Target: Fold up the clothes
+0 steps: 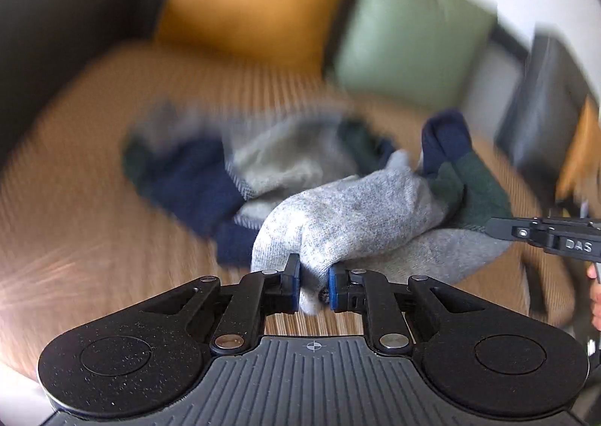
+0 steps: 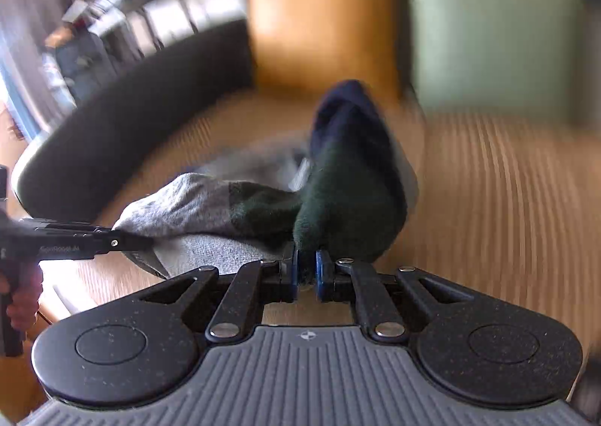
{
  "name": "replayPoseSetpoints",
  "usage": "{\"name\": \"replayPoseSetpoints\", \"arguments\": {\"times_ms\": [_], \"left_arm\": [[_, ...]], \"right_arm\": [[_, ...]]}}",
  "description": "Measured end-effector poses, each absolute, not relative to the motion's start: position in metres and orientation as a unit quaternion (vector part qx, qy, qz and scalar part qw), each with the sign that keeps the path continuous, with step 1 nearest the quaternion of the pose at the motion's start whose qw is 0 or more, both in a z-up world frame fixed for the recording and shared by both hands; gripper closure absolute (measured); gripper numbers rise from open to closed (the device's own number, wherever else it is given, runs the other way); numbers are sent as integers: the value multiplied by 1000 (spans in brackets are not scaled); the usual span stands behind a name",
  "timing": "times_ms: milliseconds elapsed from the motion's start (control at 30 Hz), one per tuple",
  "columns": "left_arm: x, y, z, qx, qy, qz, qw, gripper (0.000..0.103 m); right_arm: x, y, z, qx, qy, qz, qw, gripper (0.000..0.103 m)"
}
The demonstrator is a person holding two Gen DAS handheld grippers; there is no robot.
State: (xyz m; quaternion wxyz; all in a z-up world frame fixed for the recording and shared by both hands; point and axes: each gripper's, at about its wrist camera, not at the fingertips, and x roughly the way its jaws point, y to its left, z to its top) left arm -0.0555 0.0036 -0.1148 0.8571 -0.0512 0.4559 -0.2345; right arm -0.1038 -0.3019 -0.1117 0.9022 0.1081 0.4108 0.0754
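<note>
While both grippers clamp sweater (image 1: 349,215) hem, garment trails away toward back cushions across ribbed seat (image 1: 94,223). Left gripper (image 1: 314,289) pinches grey corner; right gripper (image 2: 307,274) pinches green corner (image 2: 349,215). Hem line runs gripper to gripper, sweater body beyond.

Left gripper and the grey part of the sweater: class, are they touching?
Touching. The left wrist view shows the left gripper with its jaws pinched on grey sweater fabric.

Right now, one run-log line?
left gripper: shut on sweater, grey part | right gripper: shut on sweater, green part | surface: couch
</note>
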Motion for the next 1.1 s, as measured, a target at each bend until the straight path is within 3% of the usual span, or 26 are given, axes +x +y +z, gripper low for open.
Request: {"name": "replayPoseSetpoints", "arguments": {"times_ms": [67,233,267,333,400,500,600,667,767,933,1100], "left_arm": [[-77,-8,-145,-37,490,-230,840,92],[-89,-3,-149,-19,489,-219,844,91],[-85,0,-147,-20,489,-218,844,71],[-85,7,-138,-16,488,-217,845,63],[-89,8,-123,-10,482,-221,848,60],[-98,11,-96,8,462,-227,857,54],[-91,2,-67,23,425,-240,872,49],[-80,-12,-48,30,396,-249,883,36],[-48,-50,-34,61,354,-267,894,26],[13,-124,-37,123,312,-339,879,21],[76,-185,-67,168,352,-382,838,21]], "right_arm": [[-129,-306,-156,137,457,46,878,93],[-161,-300,-203,199,478,20,855,91],[-162,-297,-204,205,477,19,854,91],[-163,-292,-203,209,474,17,855,87],[-163,-294,-198,212,471,19,856,69],[-177,-308,-182,218,448,14,867,54],[-194,-331,-164,228,420,0,878,53],[-196,-344,-156,232,398,-22,887,50],[-194,-363,-150,234,376,-58,894,46],[-187,-392,-156,243,369,-97,892,46],[-181,-410,-171,255,377,-114,883,45]]}}
